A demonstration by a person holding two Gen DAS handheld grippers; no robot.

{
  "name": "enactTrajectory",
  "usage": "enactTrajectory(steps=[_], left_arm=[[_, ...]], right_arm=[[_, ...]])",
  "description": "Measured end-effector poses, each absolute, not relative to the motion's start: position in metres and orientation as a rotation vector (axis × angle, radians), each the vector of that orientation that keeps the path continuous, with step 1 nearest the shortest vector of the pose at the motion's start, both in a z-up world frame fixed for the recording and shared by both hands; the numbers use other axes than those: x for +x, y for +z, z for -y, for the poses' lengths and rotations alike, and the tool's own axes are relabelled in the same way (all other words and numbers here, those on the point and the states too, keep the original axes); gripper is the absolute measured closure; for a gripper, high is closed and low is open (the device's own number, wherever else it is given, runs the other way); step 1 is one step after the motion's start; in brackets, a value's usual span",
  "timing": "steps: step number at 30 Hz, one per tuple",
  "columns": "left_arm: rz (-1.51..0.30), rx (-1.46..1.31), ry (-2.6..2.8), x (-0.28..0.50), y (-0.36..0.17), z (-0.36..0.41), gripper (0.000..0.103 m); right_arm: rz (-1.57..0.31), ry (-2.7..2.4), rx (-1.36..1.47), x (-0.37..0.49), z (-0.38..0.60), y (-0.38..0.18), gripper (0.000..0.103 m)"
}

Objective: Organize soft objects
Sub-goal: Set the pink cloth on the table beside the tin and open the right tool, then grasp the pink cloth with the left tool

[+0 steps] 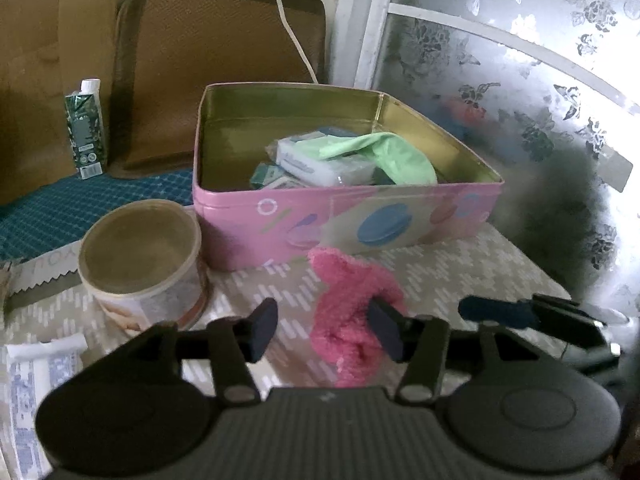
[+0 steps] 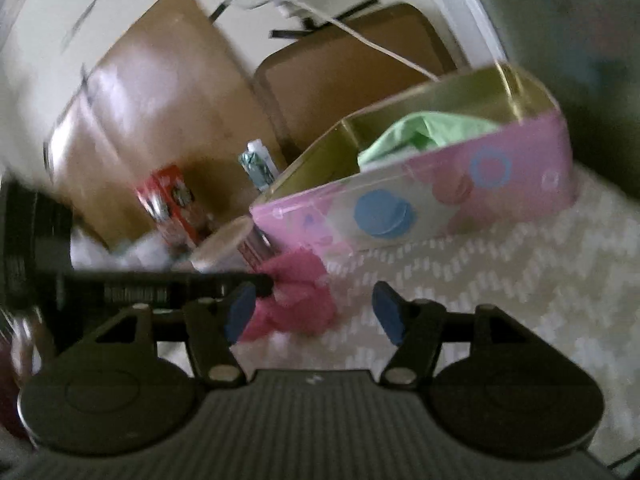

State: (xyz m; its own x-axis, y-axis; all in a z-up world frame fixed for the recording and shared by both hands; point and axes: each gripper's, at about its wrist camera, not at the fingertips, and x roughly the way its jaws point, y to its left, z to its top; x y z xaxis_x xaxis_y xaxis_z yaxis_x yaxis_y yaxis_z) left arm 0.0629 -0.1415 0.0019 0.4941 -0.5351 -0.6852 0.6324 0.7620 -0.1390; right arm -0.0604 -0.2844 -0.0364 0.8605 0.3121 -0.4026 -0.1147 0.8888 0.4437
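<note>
A fluffy pink cloth [image 1: 348, 312] lies on the patterned tabletop in front of a pink tin box [image 1: 344, 220]. The box holds a green cloth [image 1: 384, 152] and several small packets. My left gripper [image 1: 326, 330] is open, with the pink cloth lying partly between its fingers. In the right wrist view, my right gripper [image 2: 314, 312] is open just right of the pink cloth [image 2: 296, 292], and the box [image 2: 440, 200] stands beyond it with the green cloth [image 2: 420, 130] inside. The other gripper's finger [image 2: 180, 284] reaches in from the left.
A round open tub [image 1: 140, 256] stands left of the box. A green carton [image 1: 86, 128] stands at the back left by a brown cushion [image 1: 220, 64]. A white packet [image 1: 36, 384] lies at the near left. A red carton [image 2: 172, 204] shows in the right wrist view.
</note>
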Motion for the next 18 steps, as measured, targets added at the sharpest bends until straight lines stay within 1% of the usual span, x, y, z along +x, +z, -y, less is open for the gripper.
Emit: enactTrajectory(steps=[6,8,12,14,16,17,18], left_arm=[[-0.766,0.171,-0.699,0.059,0.003,0.145,0.046],[-0.766,0.176,-0.694,0.06,0.003,0.144,0.046],[-0.763,0.188,-0.663,0.061,0.004,0.143,0.04],[-0.765,0.188,-0.653,0.063,0.004,0.141,0.037],[-0.764,0.196,-0.633,0.064,0.003,0.141,0.026],[-0.763,0.2,-0.623,0.064,0.002,0.141,0.023],[-0.762,0.203,-0.614,0.064,0.002,0.14,0.017]], right_arm=[[-0.514,0.185,0.094,-0.051,0.243,-0.041,0.035],[-0.523,0.176,0.046,-0.042,0.238,-0.044,0.035],[-0.55,0.186,0.019,-0.021,0.233,-0.048,0.032],[-0.563,0.192,0.022,-0.016,0.232,-0.05,0.032],[-0.574,0.191,0.033,-0.011,0.228,-0.052,0.032],[-0.578,0.189,0.037,-0.009,0.228,-0.053,0.032],[-0.579,0.187,0.037,-0.009,0.226,-0.054,0.032]])
